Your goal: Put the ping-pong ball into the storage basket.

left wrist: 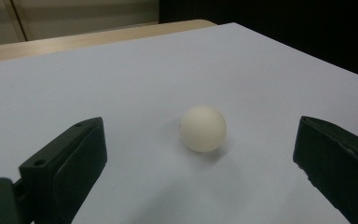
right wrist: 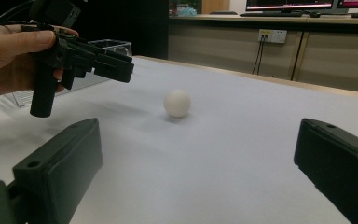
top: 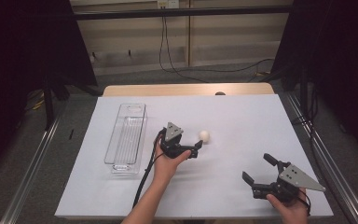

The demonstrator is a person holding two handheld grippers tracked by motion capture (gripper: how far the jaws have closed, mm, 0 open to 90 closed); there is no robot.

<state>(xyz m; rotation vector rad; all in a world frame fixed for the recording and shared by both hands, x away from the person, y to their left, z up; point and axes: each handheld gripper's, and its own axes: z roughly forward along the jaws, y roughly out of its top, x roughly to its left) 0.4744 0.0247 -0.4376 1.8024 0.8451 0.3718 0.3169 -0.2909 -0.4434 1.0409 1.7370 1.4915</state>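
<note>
Near the tabletop's front right corner, the right gripper rested with jaws spread, holding nothing. Toward the centre, the left gripper, jaws likewise spread, pointed at the white ball just beyond; a clear tray lay along the left edge.

No readable text, label, brand, number or sign appears on anything in these views; the monitors far behind the table are too blurred to read

Ball cream-white; table sheet pale grey-white; tray clear plastic; gripper jaws black w/ grey plates.
</note>
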